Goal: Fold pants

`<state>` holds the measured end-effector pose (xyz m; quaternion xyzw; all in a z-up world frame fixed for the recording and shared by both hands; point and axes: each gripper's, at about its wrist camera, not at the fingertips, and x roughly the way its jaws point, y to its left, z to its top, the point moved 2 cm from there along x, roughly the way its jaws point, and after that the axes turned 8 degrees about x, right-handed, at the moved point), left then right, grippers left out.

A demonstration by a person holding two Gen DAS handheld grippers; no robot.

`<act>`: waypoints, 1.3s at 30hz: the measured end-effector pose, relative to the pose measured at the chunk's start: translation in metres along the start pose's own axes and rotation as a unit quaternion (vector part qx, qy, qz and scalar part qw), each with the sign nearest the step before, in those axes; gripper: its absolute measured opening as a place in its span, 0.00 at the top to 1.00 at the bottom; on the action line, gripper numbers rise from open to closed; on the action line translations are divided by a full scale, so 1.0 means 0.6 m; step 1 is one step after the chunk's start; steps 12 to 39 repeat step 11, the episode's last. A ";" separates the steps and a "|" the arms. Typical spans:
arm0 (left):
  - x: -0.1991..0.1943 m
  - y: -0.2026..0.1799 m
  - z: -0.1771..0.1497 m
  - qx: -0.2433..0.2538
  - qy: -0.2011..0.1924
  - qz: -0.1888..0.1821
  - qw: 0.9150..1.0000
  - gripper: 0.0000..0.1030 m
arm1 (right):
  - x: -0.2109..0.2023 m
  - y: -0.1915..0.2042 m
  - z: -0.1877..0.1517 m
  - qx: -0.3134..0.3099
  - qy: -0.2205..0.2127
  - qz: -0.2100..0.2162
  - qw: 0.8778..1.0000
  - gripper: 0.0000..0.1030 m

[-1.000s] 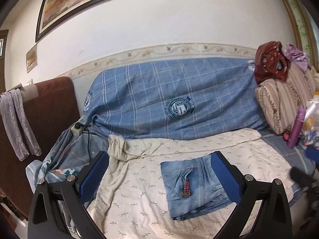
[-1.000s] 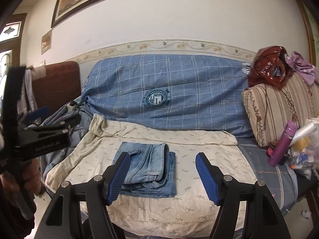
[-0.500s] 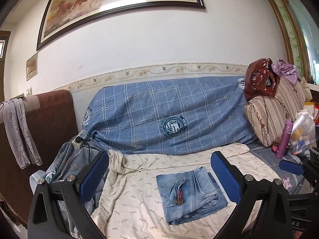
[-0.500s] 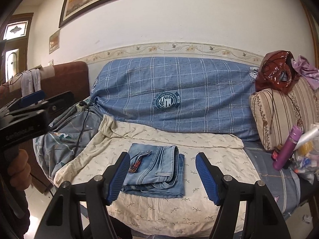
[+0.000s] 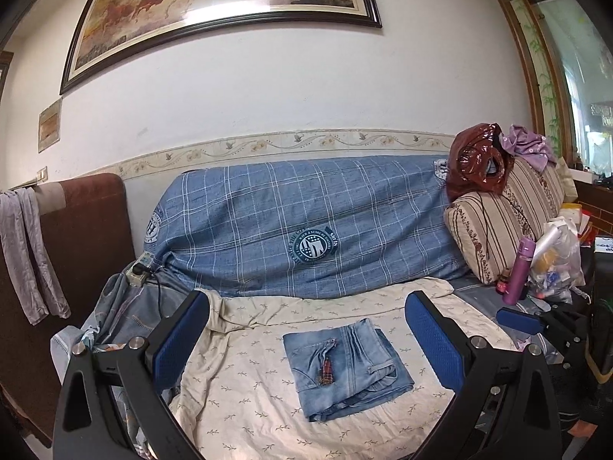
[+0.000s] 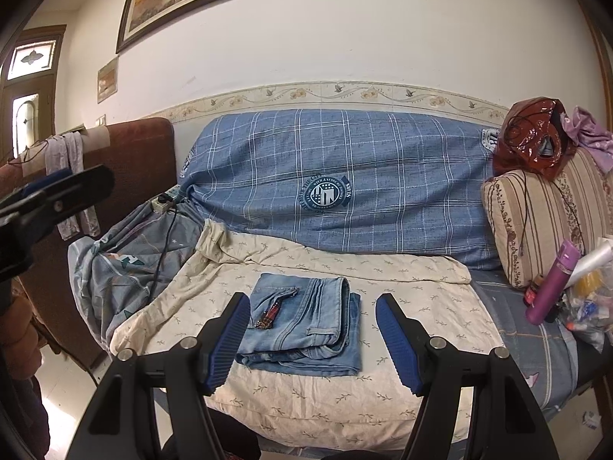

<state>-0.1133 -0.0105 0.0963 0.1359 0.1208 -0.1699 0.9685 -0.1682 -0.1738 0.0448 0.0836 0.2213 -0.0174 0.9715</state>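
The light blue denim pants [image 5: 346,368] lie folded into a small square on the cream leaf-print sheet [image 5: 245,395] on the sofa seat; they also show in the right wrist view [image 6: 306,326]. A small red tag hangs on their front. My left gripper [image 5: 306,339] is open and empty, held back from and above the pants. My right gripper [image 6: 312,339] is open and empty, also held back from the pants. The right gripper shows at the right edge of the left wrist view [image 5: 536,322], the left gripper at the left edge of the right wrist view [image 6: 49,195].
A blue checked cover [image 5: 306,222] drapes the sofa back. A striped cushion [image 5: 498,226] with a red-brown bag [image 5: 477,161] stands at the right. A purple bottle [image 5: 517,272] and a plastic bag of items [image 5: 555,260] sit beside it. A power strip [image 5: 140,270] lies at the left.
Both grippers have pulled back and tilted up from the sofa, so the pants look smaller and lower in both views. The pants have not moved. Both grippers stayed open.
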 end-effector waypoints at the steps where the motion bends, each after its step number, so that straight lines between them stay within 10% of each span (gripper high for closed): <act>1: -0.001 0.003 -0.002 -0.001 0.000 0.003 1.000 0.01 | 0.002 0.000 0.001 0.003 0.002 0.004 1.000 0.31; 39: 0.005 0.019 -0.021 -0.004 -0.029 0.025 0.999 0.01 | 0.043 0.004 0.003 0.005 0.016 0.008 1.000 0.31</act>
